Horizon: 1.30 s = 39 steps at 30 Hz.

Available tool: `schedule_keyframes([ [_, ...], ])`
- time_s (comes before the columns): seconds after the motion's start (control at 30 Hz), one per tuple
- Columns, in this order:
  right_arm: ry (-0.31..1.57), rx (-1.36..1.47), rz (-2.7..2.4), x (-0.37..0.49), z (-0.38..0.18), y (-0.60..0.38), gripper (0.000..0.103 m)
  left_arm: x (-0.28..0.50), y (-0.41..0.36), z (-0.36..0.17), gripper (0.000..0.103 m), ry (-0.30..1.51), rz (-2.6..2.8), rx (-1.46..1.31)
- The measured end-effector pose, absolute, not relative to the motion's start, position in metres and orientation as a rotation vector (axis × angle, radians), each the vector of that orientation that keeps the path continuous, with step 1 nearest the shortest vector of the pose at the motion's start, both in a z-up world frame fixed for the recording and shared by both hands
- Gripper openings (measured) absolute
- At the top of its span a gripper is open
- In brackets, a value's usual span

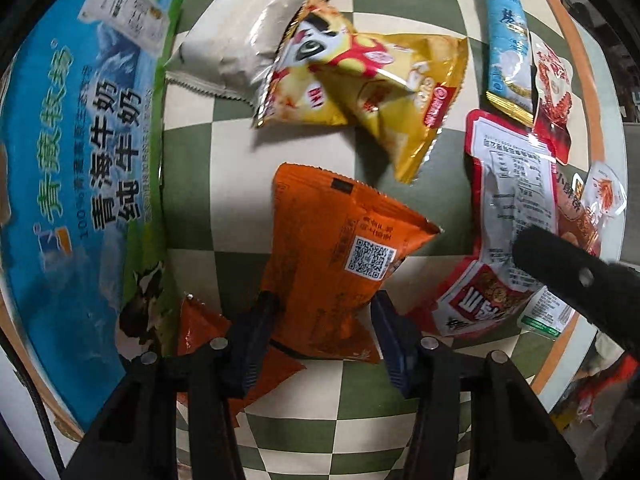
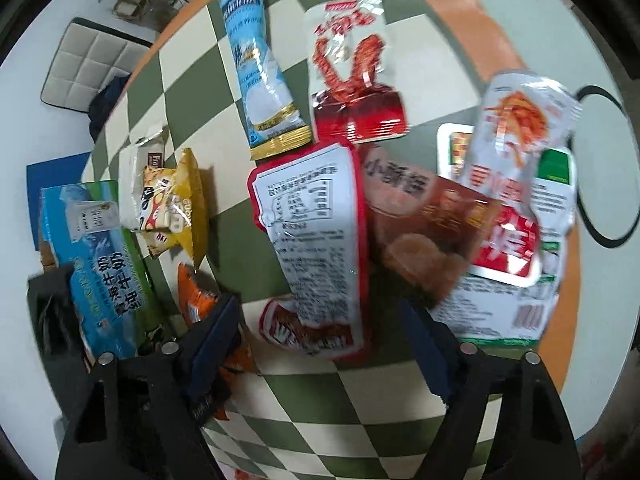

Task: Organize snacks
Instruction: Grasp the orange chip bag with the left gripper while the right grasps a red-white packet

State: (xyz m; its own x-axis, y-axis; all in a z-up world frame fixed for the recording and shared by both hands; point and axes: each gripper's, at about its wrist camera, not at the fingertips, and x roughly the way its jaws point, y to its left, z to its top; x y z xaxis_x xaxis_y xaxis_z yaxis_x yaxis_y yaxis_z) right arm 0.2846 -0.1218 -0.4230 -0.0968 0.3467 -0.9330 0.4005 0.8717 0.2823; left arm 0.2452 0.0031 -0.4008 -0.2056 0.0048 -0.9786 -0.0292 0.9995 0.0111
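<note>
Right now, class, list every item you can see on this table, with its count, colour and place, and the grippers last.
milk carton: one, blue and green, left edge.
white packet: one, far left, under the yellow bags.
yellow bags: two, overlapping, centre back.
orange bags: two, nearest the left gripper.
blue stick pack: one, far side.
red and clear pouches: several, right side, overlapping.
brown packet: one, in the right pile.
tablecloth: green and cream checks.
left gripper: open, around an orange bag.
right gripper: open, above the pouches.

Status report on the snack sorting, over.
Left hand-held gripper straddling orange packet, jaws open. Right hand-held gripper open over red-white pouch. Yellow packets ahead, apart.
</note>
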Motion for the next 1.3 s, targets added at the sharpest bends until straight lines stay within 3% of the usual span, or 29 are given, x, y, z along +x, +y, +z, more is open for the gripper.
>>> schedule_keyframes([
  [0.17,1.767,0.488,-0.074,0.294,-0.441,-0.102,0.079,0.231,0.003,-0.414,0.047,1.770,0.040,0.003],
  [0.23,1.811,0.406,-0.095,0.295,-0.451,-0.093,0.066,0.221,0.006,-0.418,0.047,1.764,0.041,0.011],
  [0.27,1.815,0.384,-0.087,0.294,-0.454,-0.090,0.065,0.216,0.006,-0.421,0.047,1.762,0.042,0.017],
  [0.4,1.758,0.276,-0.084,0.290,-0.446,-0.087,0.051,0.202,-0.014,-0.432,0.040,1.751,0.051,0.049],
  [0.5,1.740,0.277,-0.080,0.283,-0.442,-0.094,0.047,0.194,-0.015,-0.431,0.035,1.734,0.043,0.055],
  [0.83,1.650,0.342,-0.024,0.264,-0.407,-0.098,0.029,0.184,-0.019,-0.418,0.032,1.700,-0.015,0.027],
  [1.07,1.604,0.426,0.023,0.248,-0.391,-0.124,0.020,0.178,-0.013,-0.405,0.031,1.677,-0.031,0.034],
  [1.3,1.546,0.449,0.067,0.245,-0.364,-0.150,0.018,0.190,-0.028,-0.363,0.031,1.664,-0.042,0.011],
])
